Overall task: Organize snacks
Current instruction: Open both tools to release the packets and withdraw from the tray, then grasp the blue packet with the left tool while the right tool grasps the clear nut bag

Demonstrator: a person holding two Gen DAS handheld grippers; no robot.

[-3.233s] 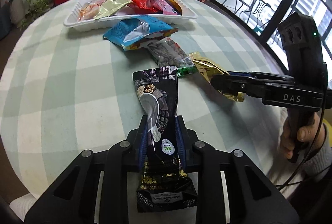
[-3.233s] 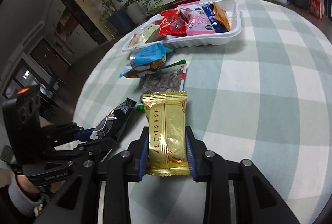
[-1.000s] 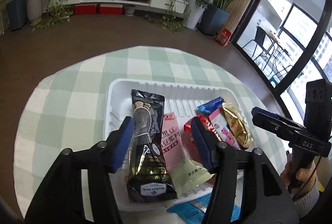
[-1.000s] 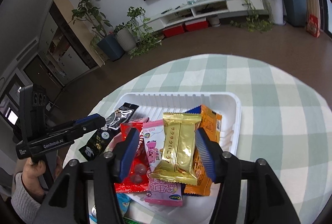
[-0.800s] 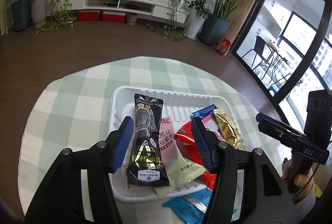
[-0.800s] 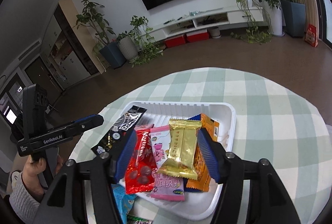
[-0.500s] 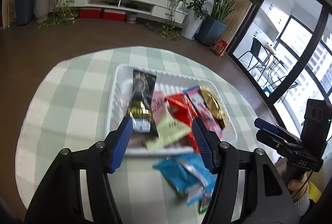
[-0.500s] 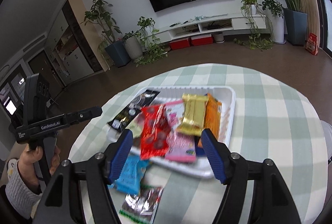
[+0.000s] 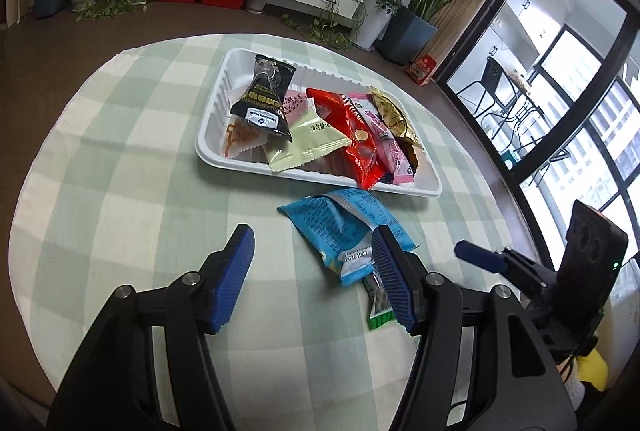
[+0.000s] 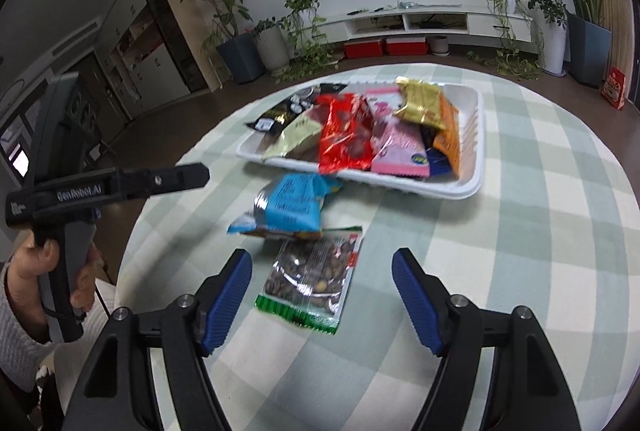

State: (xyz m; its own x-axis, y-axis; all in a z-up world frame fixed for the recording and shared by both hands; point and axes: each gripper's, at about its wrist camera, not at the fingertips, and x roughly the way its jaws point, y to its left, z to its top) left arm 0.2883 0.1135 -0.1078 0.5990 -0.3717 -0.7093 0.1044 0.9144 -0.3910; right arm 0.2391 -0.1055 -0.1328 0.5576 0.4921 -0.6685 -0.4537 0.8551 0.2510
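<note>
A white tray [image 9: 208, 135] [image 10: 474, 135] on the checked tablecloth holds several snack packs, among them a black pack [image 9: 264, 97] at its left end and a gold pack [image 9: 394, 115] [image 10: 420, 103] at its right end. A blue pack [image 9: 344, 227] [image 10: 292, 203] lies on the cloth in front of the tray. A clear nut pack with green edge [image 10: 312, 279] [image 9: 378, 305] lies nearer still. My left gripper [image 9: 312, 275] is open and empty, above the cloth just left of the blue pack. My right gripper [image 10: 322, 295] is open and empty, over the nut pack.
The round table's edge [image 9: 48, 311] curves close on the left and front. The other hand-held gripper shows at the right in the left wrist view [image 9: 480, 257] and at the left in the right wrist view [image 10: 192, 177]. Plants and a TV shelf stand beyond the table.
Both grippers let go of their packs in the tray, the black one and the gold one, then drew back toward me and lower, over the loose packs in front of the tray.
</note>
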